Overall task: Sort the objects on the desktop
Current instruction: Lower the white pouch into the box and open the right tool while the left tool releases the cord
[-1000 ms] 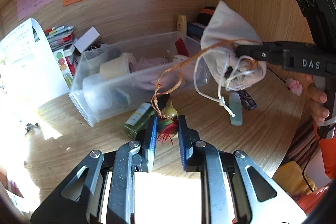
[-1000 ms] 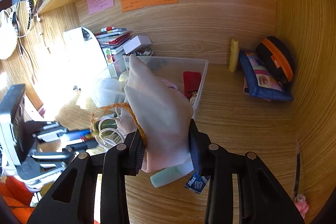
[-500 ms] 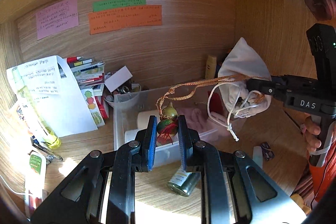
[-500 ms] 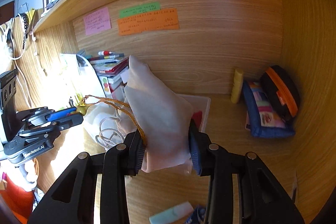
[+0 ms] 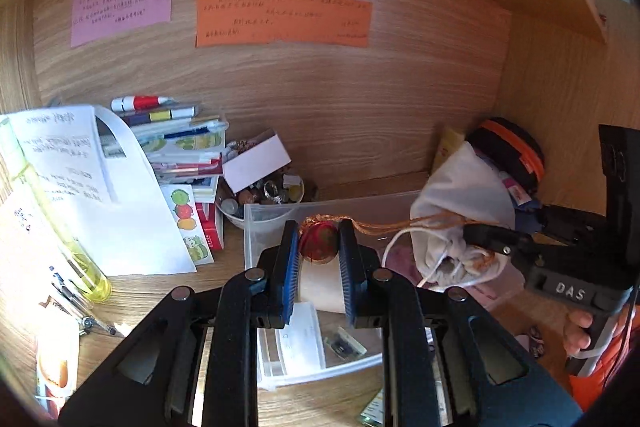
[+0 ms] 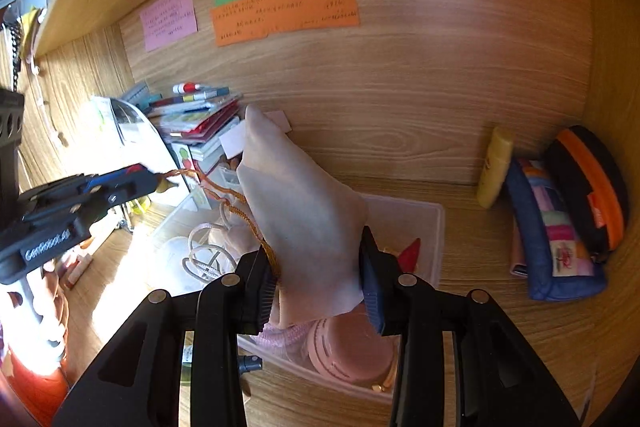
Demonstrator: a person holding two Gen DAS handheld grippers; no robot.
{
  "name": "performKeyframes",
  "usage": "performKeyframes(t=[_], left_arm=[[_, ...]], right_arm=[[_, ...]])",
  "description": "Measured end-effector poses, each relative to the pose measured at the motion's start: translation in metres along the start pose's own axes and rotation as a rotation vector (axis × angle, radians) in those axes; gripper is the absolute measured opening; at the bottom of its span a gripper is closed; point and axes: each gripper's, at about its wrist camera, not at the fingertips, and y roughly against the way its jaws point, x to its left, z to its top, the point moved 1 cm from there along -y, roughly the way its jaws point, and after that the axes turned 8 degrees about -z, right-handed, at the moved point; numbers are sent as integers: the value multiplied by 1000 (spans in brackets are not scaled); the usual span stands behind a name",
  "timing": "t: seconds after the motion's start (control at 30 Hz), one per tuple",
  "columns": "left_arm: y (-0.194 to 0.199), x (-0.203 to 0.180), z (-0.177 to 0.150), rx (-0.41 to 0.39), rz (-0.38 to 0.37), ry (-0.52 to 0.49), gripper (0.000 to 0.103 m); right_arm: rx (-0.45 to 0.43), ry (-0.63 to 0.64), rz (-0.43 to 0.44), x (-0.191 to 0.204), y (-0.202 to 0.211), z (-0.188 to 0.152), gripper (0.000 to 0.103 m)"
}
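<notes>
My left gripper is shut on a small red and green gourd charm, held in the air over the clear plastic bin. An orange braided cord runs taut from the charm to a white drawstring pouch. My right gripper is shut on that pouch, also above the bin. The right wrist view shows the left gripper at the left with the charm at its tips. White drawstrings dangle from the pouch.
A book stack, a curled printed sheet and a bowl of trinkets stand left of the bin. A yellow tube, blue pouch and black-orange case fill the right corner. Sticky notes hang on the back wall.
Both grippers have lifted and moved in over the bin, toward the back wall. The charm has risen from near the desk, and the cord to the pouch has pulled straighter.
</notes>
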Motion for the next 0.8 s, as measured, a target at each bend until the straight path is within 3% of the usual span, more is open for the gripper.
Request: performKeyframes(t=[0.37,0.6,0.7,0.8], left_arm=[[-39,20,-22,124,23,40,18],[-43,14,-29,145,59,3,18],[-48,16,-31,168,49,18,19],[-48,17,-31,166,47,18,19]], right_arm=[[108,8,-57,-1,-38,-15,35],[82,74,-111,10,-39,-23,40],[74,99,-142,14,-40,-26,44],[75,98,-163,13,-41,-26,56]])
